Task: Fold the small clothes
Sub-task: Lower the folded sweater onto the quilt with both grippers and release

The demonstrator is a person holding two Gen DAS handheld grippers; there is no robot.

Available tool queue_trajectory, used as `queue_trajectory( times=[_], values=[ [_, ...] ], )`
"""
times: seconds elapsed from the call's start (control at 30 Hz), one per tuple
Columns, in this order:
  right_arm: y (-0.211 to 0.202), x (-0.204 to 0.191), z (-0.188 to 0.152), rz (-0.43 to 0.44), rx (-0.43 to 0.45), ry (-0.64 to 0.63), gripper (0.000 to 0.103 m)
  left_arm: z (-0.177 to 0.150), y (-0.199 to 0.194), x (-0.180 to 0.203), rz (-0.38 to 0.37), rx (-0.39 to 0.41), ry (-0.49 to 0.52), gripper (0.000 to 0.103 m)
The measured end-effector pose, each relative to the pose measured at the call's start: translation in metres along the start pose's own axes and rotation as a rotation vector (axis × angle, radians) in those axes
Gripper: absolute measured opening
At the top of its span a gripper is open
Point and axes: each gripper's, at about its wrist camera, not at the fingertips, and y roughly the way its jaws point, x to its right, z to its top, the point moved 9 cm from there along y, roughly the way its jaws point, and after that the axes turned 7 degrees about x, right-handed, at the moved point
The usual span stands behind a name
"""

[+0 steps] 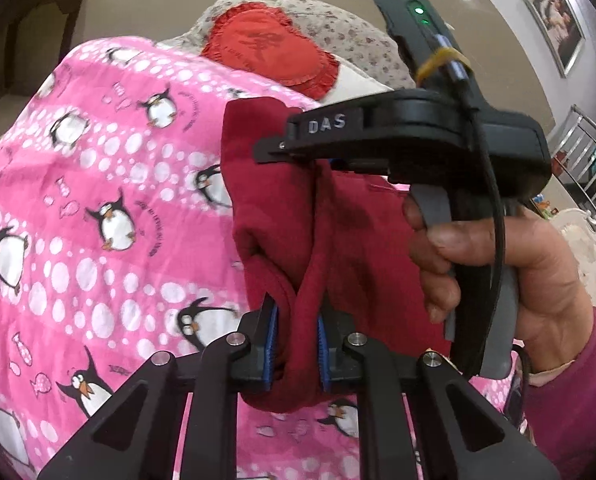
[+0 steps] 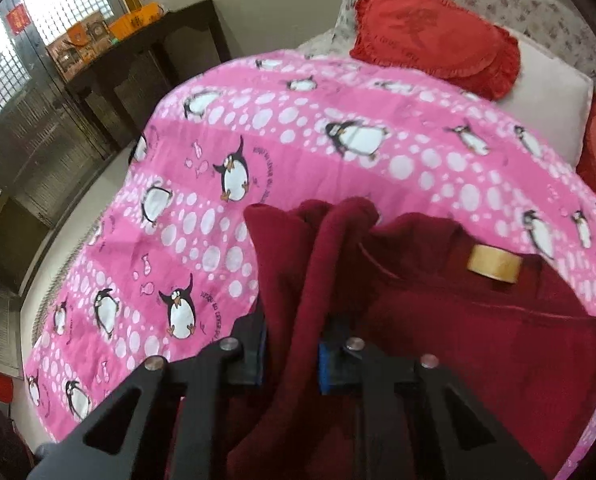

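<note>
Evidently soft, light and limp, the dark red garment (image 2: 478,340) hangs bunched above the pink penguin quilt (image 1: 78,200), pinched by both the left gripper (image 1: 296,344) and right gripper (image 2: 292,356); better hold: hem or shoulder seams.

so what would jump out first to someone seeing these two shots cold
The dark red garment dominates, bunched between the blue pads of the left gripper at bottom centre and also clamped by the right gripper, whose body and holding hand fill the right of the left wrist view. Behind it spreads the bright pink penguin quilt, with a red heart-shaped pillow at the bed's far end.
</note>
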Motion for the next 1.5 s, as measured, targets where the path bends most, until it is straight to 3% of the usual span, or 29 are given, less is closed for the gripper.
queue_trajectory(
  times=[0.23, 0.4, 0.57, 0.7, 0.8, 0.9, 0.97, 1.03, 1.1, 1.2, 1.27, 1.33, 1.37, 1.4, 1.47, 1.5],
  values=[
    [-0.076, 0.035, 0.008, 0.033, 0.097, 0.018, 0.017, 0.010, -0.006, 0.075, -0.088, 0.002, 0.089, 0.000],
    [-0.120, 0.080, 0.004, -0.003, 0.141, 0.033, 0.017, 0.008, 0.012, 0.133, -0.147, -0.025, 0.151, 0.000],
    [-0.149, 0.146, -0.018, -0.056, 0.165, 0.120, 0.016, -0.014, 0.048, 0.186, -0.173, -0.081, 0.228, 0.000],
    [-0.146, 0.199, -0.049, -0.100, 0.143, 0.202, 0.016, -0.039, 0.082, 0.208, -0.160, -0.144, 0.276, 0.000],
    [-0.128, 0.231, -0.074, -0.115, 0.118, 0.276, 0.016, -0.054, 0.093, 0.212, -0.149, -0.204, 0.280, 0.000],
    [-0.110, 0.249, -0.095, -0.129, 0.094, 0.324, 0.022, -0.056, 0.079, 0.211, -0.174, -0.245, 0.296, 0.010],
    [-0.114, 0.253, -0.102, -0.125, 0.104, 0.346, 0.025, -0.049, 0.062, 0.209, -0.177, -0.221, 0.323, 0.013],
    [-0.128, 0.254, -0.106, -0.133, 0.121, 0.363, 0.035, -0.038, 0.044, 0.201, -0.161, -0.179, 0.362, 0.016],
    [-0.147, 0.251, -0.108, -0.186, 0.144, 0.336, 0.044, -0.025, 0.036, 0.185, -0.114, -0.143, 0.378, 0.016],
    [-0.170, 0.227, -0.113, -0.118, 0.171, 0.317, 0.045, -0.015, 0.053, 0.154, 0.008, -0.134, 0.390, 0.016],
    [-0.175, 0.208, -0.119, -0.071, 0.172, 0.305, 0.047, -0.020, 0.068, 0.139, 0.055, -0.154, 0.347, 0.016],
    [-0.163, 0.190, -0.133, -0.048, 0.117, 0.279, 0.047, -0.030, 0.082, 0.127, 0.080, -0.187, 0.305, 0.016],
    [-0.157, 0.187, -0.138, -0.056, 0.090, 0.260, 0.038, -0.036, 0.087, 0.121, 0.094, -0.201, 0.295, 0.016],
    [-0.153, 0.186, -0.143, -0.081, 0.076, 0.232, 0.016, -0.043, 0.086, 0.116, 0.098, -0.213, 0.294, 0.016],
    [-0.152, 0.195, -0.154, -0.158, 0.078, 0.185, 0.016, -0.056, 0.092, 0.111, 0.109, -0.230, 0.296, 0.016],
    [-0.152, 0.202, -0.160, -0.157, 0.080, 0.204, 0.016, -0.062, 0.095, 0.110, 0.112, -0.233, 0.304, 0.016]
  ],
)
